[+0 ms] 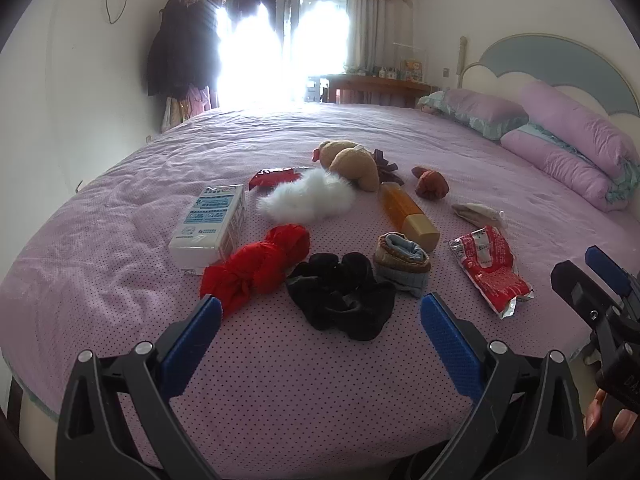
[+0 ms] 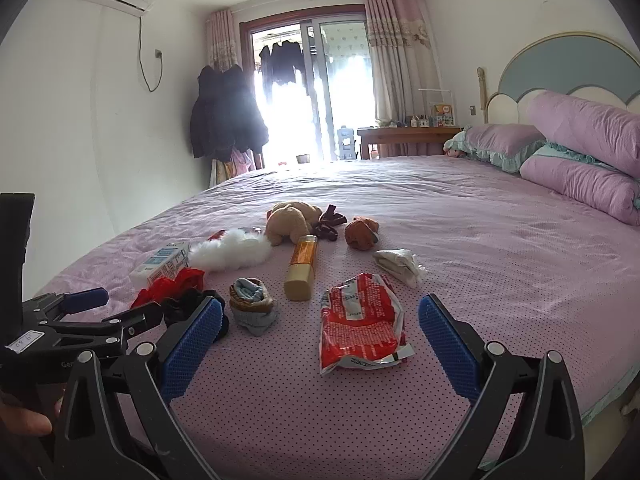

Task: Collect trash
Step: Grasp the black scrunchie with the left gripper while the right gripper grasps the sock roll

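Pink dotted fabric covers the bed, and we take the amber bottle lying near its middle as our landmark. It is the only closed container we see apart from the white carton, which lies on its side to the left of the bottle; what either one contains we cannot tell.

The trash sits around the bottle. A crumpled red wrapper lies just right of the bottle's cap end, nearer to us, and a second red wrapper lies beyond and left of the bottle, partly hidden by a white fluffy piece. A crumpled tissue lies to the bottle's right.

Clothing crowds the rest: a rolled sock touching the bottle's near left side, a black scrunchie and red cloth farther left, a plush toy just beyond the bottle.

Our right gripper hangs with both jaws spread wide on either side of the near red wrapper, gripping nothing. Our left gripper is equally wide apart and empty, framing the scrunchie.
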`<state>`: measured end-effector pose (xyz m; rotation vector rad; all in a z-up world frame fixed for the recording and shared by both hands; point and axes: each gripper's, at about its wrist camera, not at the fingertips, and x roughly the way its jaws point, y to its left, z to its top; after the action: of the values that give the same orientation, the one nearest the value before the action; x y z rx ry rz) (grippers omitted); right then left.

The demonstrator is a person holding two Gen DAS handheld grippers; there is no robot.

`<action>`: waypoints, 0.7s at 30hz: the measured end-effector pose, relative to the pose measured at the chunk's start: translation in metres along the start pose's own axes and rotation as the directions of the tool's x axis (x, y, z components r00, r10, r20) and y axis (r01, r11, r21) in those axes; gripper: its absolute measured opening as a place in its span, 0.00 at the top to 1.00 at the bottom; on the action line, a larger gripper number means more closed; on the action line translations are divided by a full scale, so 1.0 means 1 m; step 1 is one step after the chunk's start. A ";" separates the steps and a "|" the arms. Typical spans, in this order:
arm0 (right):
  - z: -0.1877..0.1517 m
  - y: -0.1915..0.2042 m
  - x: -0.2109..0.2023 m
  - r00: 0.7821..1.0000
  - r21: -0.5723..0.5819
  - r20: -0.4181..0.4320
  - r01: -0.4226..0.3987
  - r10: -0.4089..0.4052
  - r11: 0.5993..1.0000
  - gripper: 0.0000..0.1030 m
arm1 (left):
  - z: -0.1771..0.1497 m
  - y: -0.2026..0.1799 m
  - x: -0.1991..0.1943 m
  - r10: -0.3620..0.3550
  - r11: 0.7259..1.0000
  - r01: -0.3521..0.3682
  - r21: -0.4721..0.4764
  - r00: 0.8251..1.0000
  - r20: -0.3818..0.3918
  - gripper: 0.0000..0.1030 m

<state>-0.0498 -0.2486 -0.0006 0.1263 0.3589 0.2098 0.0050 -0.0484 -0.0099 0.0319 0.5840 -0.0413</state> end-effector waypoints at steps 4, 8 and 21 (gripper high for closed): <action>0.000 -0.008 -0.002 1.000 0.032 -0.006 -0.009 0.010 0.999 0.08 | -0.002 -0.009 0.009 0.003 1.000 -0.003 -0.002 1.000 -0.018 0.04; 0.000 -0.017 -0.005 1.000 0.045 0.018 -0.008 0.007 0.999 0.08 | -0.005 -0.018 0.024 0.045 0.999 -0.045 0.002 0.999 -0.005 0.04; 0.000 -0.020 0.006 1.000 0.040 -0.024 -0.012 0.013 0.999 0.08 | -0.012 -0.022 0.068 0.097 0.995 -0.099 -0.020 0.992 -0.080 0.57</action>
<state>-0.0407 -0.2663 -0.0061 0.1650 0.3868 0.2164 0.0543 -0.0720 -0.0578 0.0386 0.6614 0.0624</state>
